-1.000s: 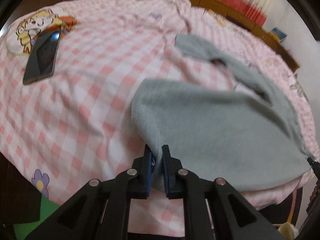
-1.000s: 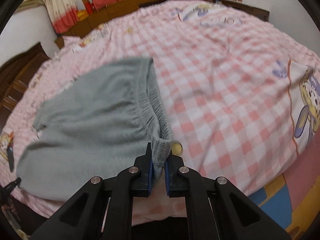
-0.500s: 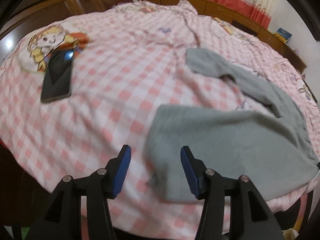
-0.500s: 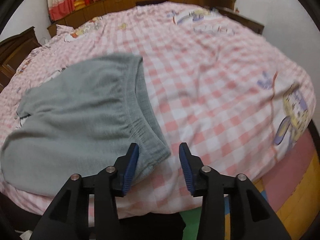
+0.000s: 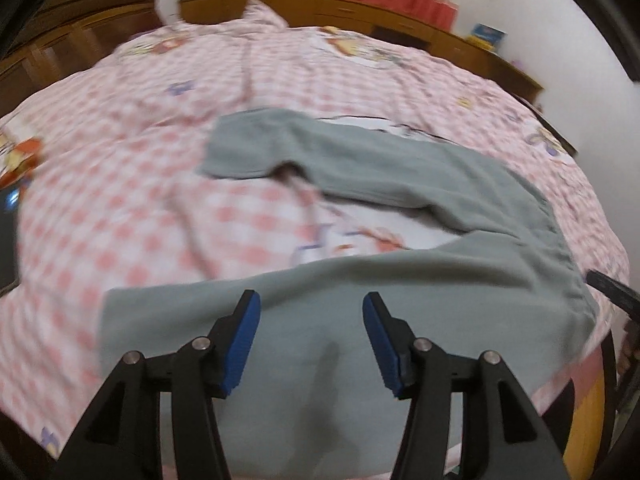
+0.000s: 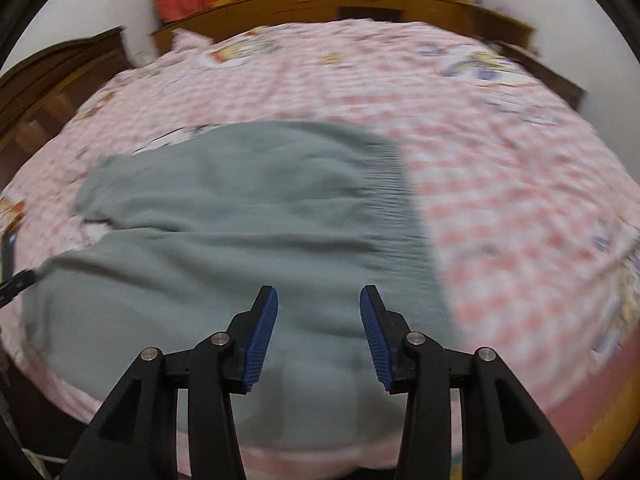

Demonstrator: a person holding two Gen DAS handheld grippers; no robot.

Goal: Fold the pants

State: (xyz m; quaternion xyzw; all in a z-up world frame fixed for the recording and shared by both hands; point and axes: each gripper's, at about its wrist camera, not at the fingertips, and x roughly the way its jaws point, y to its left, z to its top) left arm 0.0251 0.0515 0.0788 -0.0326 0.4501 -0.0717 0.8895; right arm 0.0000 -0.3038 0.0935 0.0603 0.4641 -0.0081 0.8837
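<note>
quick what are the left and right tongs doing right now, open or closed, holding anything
Left tongs: open, holding nothing, above the near leg of the grey pants.
Right tongs: open, holding nothing, above the pants near the waistband.

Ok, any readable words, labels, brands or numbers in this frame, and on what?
None can be read.
Blue box on the wooden ledge: print too small and blurred.
Bedsheet cartoon patches: blurred, no lettering legible.
Gray pants: no label visible.
</note>
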